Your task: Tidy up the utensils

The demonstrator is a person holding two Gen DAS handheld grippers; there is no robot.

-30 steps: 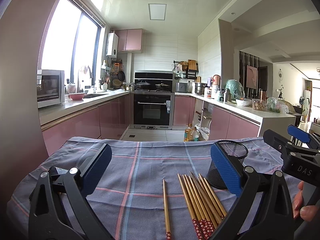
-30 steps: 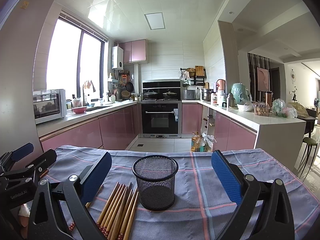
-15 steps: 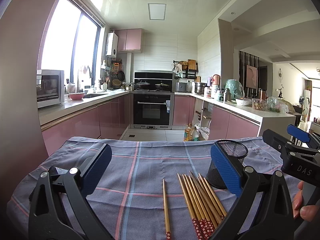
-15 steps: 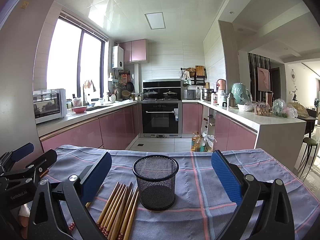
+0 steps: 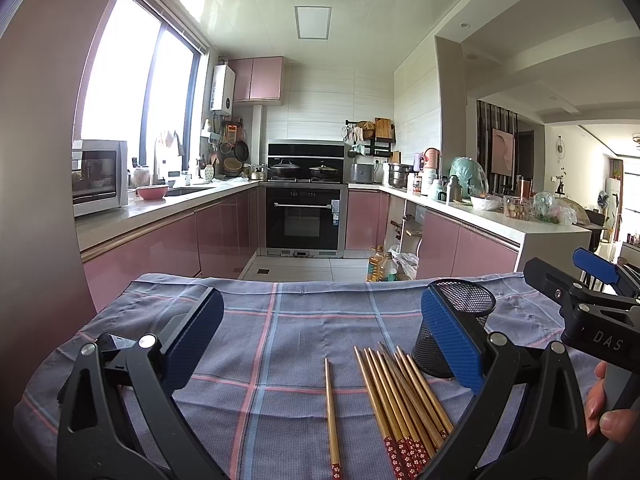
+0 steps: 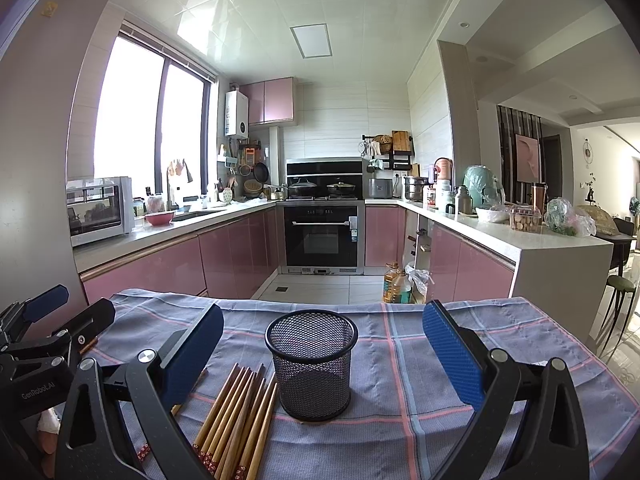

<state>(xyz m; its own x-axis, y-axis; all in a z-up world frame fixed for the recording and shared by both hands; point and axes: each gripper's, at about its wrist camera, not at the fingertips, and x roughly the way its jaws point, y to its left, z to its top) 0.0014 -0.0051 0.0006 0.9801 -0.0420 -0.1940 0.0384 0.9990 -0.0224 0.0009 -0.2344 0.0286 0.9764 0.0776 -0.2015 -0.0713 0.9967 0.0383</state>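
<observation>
A bundle of wooden chopsticks [image 5: 402, 404] with red patterned ends lies on the plaid cloth, and a single chopstick [image 5: 331, 414] lies apart to its left. A black mesh cup [image 6: 312, 362] stands upright and empty just right of the bundle [image 6: 236, 416]. My left gripper [image 5: 320, 344] hovers open over the cloth, with the chopsticks between and below its fingers. My right gripper [image 6: 324, 352] is open too, its jaws wide on either side of the cup without touching it. The cup [image 5: 460, 328] is partly hidden behind the left gripper's right finger.
The table wears a blue-grey plaid cloth [image 6: 400, 440], whose far edge [image 5: 320, 282] drops to the kitchen floor. Pink cabinets, an oven [image 6: 322, 236] and counters stand beyond. A hand [image 5: 608, 408] holds the right gripper's handle at the left view's right edge.
</observation>
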